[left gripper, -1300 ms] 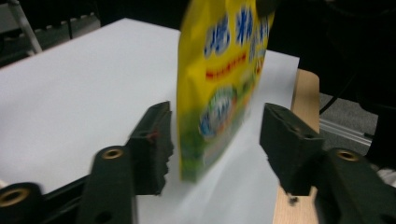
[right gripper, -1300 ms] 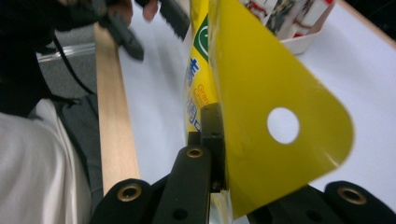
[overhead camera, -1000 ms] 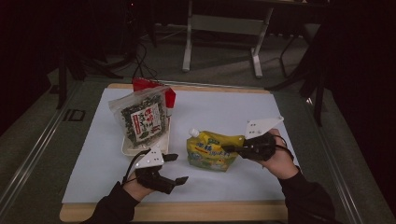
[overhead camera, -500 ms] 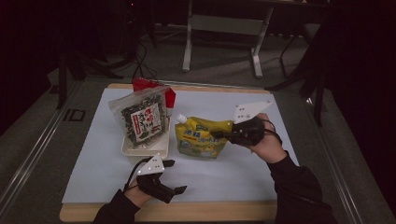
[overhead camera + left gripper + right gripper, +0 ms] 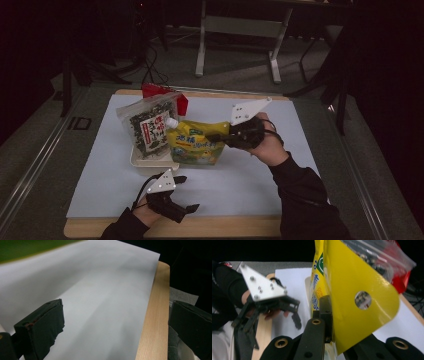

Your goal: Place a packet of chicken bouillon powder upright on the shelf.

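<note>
Seaweed bag (image 5: 149, 129) in the tray (image 5: 142, 161), pouch (image 5: 196, 145) just right, left gripper (image 5: 184, 193) nearer, at table edge (image 5: 220, 227)

1. A white sheet (image 5: 240, 175) covers most of a wooden board (image 5: 225, 227), whose light edge shows along the near side.
2. A clear bag of dark seaweed (image 5: 149, 127) leans in a cream tray (image 5: 142, 161) at the sheet's left.
3. A red packet (image 5: 159, 92) sits behind the bag.
4. A metal stand (image 5: 240, 35) is on the floor beyond the board.
</note>
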`<control>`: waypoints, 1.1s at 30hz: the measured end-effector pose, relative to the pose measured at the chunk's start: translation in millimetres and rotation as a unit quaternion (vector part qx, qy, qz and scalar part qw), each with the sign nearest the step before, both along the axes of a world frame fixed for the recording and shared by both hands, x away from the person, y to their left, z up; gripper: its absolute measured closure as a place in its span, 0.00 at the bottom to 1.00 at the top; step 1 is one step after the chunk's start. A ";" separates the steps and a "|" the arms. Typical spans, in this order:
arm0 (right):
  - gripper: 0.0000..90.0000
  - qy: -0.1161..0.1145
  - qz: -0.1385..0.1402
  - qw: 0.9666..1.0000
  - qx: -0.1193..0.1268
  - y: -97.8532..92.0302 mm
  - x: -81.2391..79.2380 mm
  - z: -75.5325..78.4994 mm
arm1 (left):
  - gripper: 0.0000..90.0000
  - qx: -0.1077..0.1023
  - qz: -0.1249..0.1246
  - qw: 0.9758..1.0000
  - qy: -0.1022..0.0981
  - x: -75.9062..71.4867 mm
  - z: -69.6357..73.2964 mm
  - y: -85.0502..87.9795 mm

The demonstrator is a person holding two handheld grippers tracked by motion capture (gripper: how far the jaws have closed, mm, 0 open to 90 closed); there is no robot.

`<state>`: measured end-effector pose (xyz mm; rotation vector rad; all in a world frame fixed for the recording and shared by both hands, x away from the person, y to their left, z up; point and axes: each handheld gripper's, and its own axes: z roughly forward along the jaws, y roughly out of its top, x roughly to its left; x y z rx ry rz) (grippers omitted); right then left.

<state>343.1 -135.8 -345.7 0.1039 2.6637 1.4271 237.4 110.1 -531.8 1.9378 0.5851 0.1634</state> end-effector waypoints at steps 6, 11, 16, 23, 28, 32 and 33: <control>1.00 0.000 0.016 1.000 0.010 21.5 5.7 1.0 | 0.02 -0.001 -0.003 1.000 0.007 -2.3 -2.1 1.1; 1.00 0.007 0.031 0.999 0.020 42.2 12.9 -3.5 | 0.02 0.000 -0.003 1.000 0.004 -4.6 -2.8 2.8; 1.00 0.012 0.045 0.999 0.025 62.7 17.8 -9.6 | 0.02 0.001 -0.003 1.000 -0.001 -7.3 -3.0 3.7; 1.00 0.020 0.055 0.998 0.032 87.1 25.8 -16.1 | 0.02 0.004 -0.005 1.000 0.002 -9.6 -4.2 4.5; 1.00 0.028 0.063 0.997 0.029 101.4 29.5 -23.9 | 0.02 0.002 -0.002 1.000 0.003 -10.8 -3.5 6.7; 1.00 0.030 0.064 0.997 0.023 111.3 32.8 -33.0 | 0.02 -0.001 0.001 1.000 0.003 -11.4 -3.2 8.1; 1.00 0.033 0.066 0.997 0.022 113.4 33.5 -35.1 | 0.02 -0.001 0.000 1.000 0.004 -11.5 -3.3 8.5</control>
